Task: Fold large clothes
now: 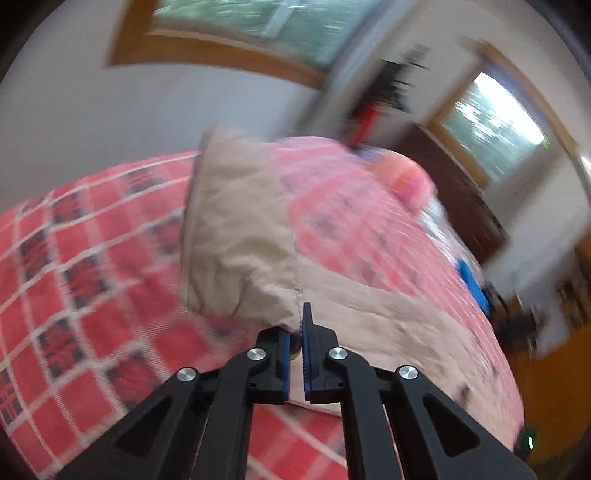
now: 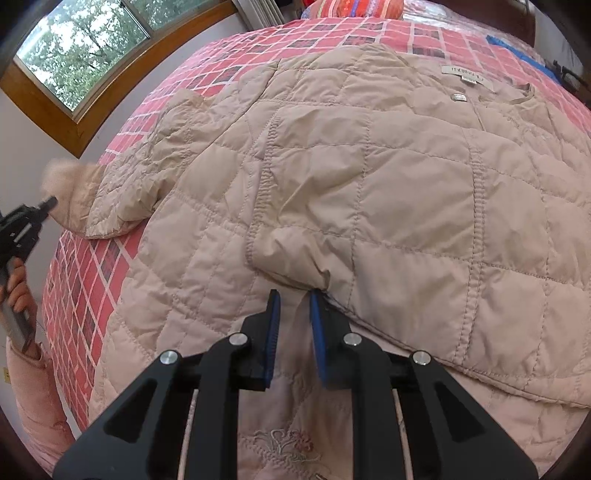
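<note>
A beige quilted jacket [image 2: 369, 177] lies spread on a bed with a red plaid cover [image 2: 85, 295], its neck label toward the far side. My left gripper [image 1: 297, 326] is shut on the end of a sleeve [image 1: 240, 236], which hangs lifted over the bed; this view is motion-blurred. The right wrist view shows that gripper [image 2: 48, 203] at the far left, on the fur-trimmed cuff [image 2: 62, 177], held by a hand [image 2: 18, 288]. My right gripper [image 2: 294, 297] is open. Its tips sit at a folded edge near the jacket's front, with nothing pinched.
A wood-framed window [image 2: 85, 48] is on the wall left of the bed. Orange and pink pillows [image 2: 354, 7] lie at the bed's head, beside a blue item [image 2: 517, 48]. A dark headboard [image 1: 454, 199] and orange floor [image 1: 546, 391] show at the right.
</note>
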Tool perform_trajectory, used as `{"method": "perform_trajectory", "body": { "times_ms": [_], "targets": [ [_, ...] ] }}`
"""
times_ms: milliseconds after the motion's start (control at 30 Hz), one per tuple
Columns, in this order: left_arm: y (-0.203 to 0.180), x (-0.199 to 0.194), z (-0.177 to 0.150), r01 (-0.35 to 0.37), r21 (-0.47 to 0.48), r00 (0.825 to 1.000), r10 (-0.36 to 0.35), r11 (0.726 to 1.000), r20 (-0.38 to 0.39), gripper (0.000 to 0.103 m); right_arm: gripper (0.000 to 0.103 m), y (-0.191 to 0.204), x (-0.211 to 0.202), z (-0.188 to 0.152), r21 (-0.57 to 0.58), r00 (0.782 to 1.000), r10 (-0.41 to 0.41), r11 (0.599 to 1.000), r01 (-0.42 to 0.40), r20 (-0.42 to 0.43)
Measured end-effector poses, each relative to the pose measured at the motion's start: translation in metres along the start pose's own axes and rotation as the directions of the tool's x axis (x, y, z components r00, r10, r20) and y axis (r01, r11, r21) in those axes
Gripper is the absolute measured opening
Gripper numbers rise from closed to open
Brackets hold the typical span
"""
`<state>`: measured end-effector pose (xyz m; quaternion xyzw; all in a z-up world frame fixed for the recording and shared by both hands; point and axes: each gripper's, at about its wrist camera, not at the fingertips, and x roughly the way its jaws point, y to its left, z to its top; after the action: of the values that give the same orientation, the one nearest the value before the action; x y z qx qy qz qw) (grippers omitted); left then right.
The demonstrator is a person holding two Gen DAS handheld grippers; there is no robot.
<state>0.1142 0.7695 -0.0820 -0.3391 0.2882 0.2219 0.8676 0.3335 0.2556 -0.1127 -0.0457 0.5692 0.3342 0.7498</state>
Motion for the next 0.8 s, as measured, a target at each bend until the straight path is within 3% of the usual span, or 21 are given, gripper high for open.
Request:
{"method": "perform_trajectory", "body": {
  "times_ms": [100,200,367,500,800],
  "targets": [
    [-0.048,-0.001,-0.014,0.069,0.111,0.997,-0.065,0.991,-0.032,0.004,0.016,-0.002,-0.001,0.0,0.01,1.0,0.014,1.0,-0.014,0.002],
    [-0.097,0.001,-0.035,0.143,0.218,0.989,-0.128,0.966,-0.078,0.004,0.016,-0.004,-0.004,-0.002,0.008,1.0,0.022,1.0,-0.022,0.004],
    [-0.142,0.021,-0.059,0.169,0.3,0.982,-0.134,0.939,-0.134,0.004,0.016,-0.001,-0.012,-0.007,-0.002,1.0,0.01,1.0,-0.01,0.006],
    [-0.152,0.042,-0.079,0.2,0.301,0.969,-0.141,0.932,-0.205,0.004,0.02,0.0,-0.016,-0.009,-0.008,1.0,0.006,1.0,-0.006,0.005],
    [-0.159,0.089,-0.119,0.197,0.325,0.941,-0.086,0.925,-0.327,0.008,0.019,-0.001,-0.016,-0.008,0.003,1.0,0.003,1.0,-0.003,0.0]
  ]
}}
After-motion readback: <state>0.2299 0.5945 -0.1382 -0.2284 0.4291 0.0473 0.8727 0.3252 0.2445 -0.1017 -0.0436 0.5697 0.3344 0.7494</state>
